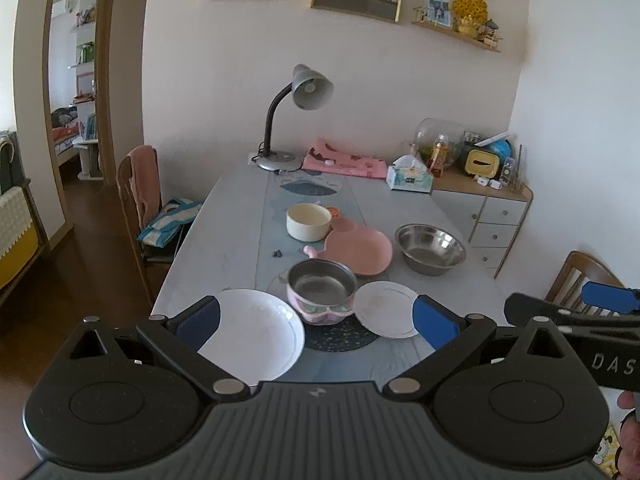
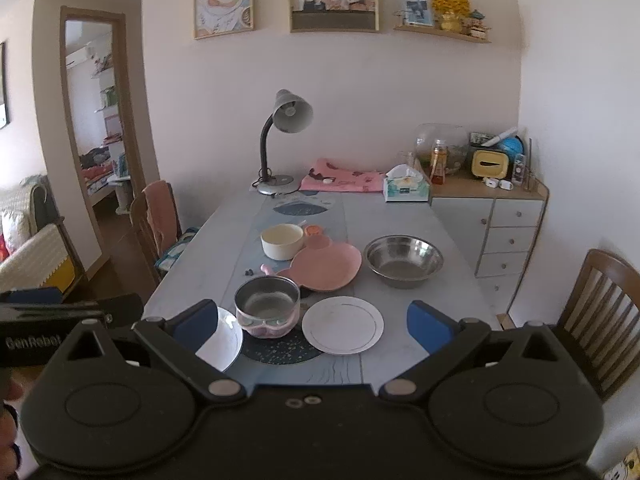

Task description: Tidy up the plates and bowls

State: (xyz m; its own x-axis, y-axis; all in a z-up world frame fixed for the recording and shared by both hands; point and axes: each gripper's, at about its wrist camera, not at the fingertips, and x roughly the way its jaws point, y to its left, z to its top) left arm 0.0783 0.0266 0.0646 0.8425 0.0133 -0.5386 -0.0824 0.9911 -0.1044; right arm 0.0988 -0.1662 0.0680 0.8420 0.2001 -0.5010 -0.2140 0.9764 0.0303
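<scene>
i have both claws held back off the near edge of the surface (image 2: 208, 240), neither touching a dish; the left claw (image 1: 316, 320) stands with its blue pads wide apart and nothing between them, and the right claw (image 2: 312, 322) is spread the same way, also bare; i judge they hang here to take in the whole spread before the first pick. nearest on the left lies a white deep plate (image 1: 256, 332), its rim close to the edge; just beside it, on a dark round mat (image 2: 280, 350), sits a small steel-lined pot (image 2: 267, 308) with a pink patterned outside, likely set on the mat to spare the surface. to its right lies a small white plate (image 2: 343, 325), flat and apart from the pot. further back a pink plate (image 2: 328, 266) lies touching or nearly touching the pot's far side; right of it stands a steel bowl (image 2: 403, 260), well clear of its neighbours. beyond those sits a cream bowl (image 2: 282, 241), upright. nothing is stacked yet, so the sorting looks barely started; the flat white plates seem the easiest first grab.
</scene>
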